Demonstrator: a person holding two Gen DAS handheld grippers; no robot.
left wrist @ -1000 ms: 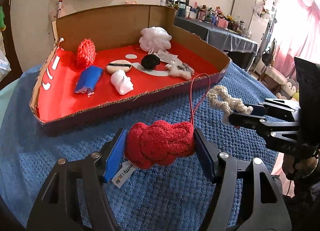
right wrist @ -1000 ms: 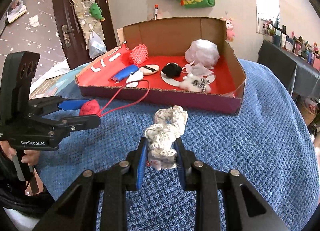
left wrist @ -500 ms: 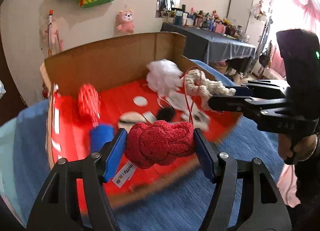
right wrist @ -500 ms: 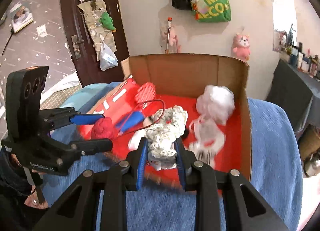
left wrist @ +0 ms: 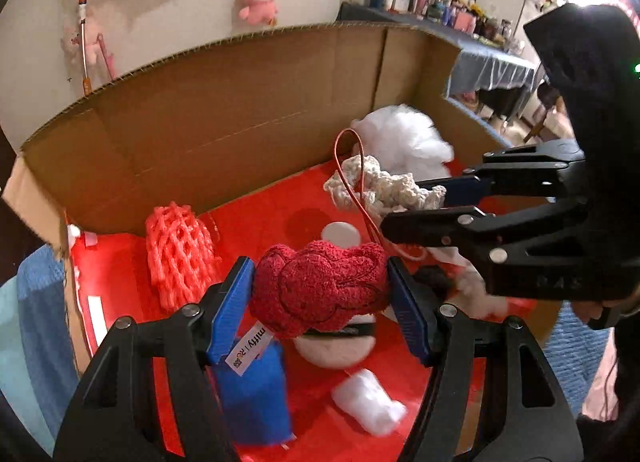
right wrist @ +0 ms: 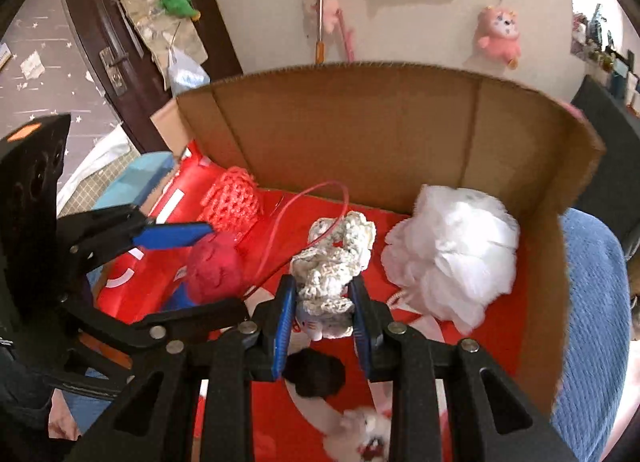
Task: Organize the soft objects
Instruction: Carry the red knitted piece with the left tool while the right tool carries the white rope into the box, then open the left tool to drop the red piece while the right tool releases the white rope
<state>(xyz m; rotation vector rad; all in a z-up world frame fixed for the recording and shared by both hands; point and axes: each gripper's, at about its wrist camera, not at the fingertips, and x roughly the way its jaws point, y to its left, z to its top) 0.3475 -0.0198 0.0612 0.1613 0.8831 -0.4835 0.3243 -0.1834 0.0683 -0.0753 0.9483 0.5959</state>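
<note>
My left gripper (left wrist: 320,302) is shut on a red terry plush (left wrist: 320,294) with a red loop cord (left wrist: 352,178) and a white tag, held over the red floor of the cardboard box (left wrist: 240,118). My right gripper (right wrist: 324,314) is shut on a cream crocheted piece (right wrist: 336,262), also held over the box floor; it shows in the left wrist view (left wrist: 384,186) to the right. The red plush shows in the right wrist view (right wrist: 214,266) at the left. The red cord drapes across the crocheted piece.
In the box lie a red foam net (left wrist: 180,250), a blue cloth (left wrist: 256,394), a white round puff (left wrist: 340,346), a white cotton wad (left wrist: 368,402), a white bath pouf (right wrist: 452,258), a black pompom (right wrist: 316,374) and a small white plush (right wrist: 364,430). A blue towel (right wrist: 592,322) covers the table.
Both grippers have moved forward from above the blue towel to over the inside of the box, each still holding its object.
</note>
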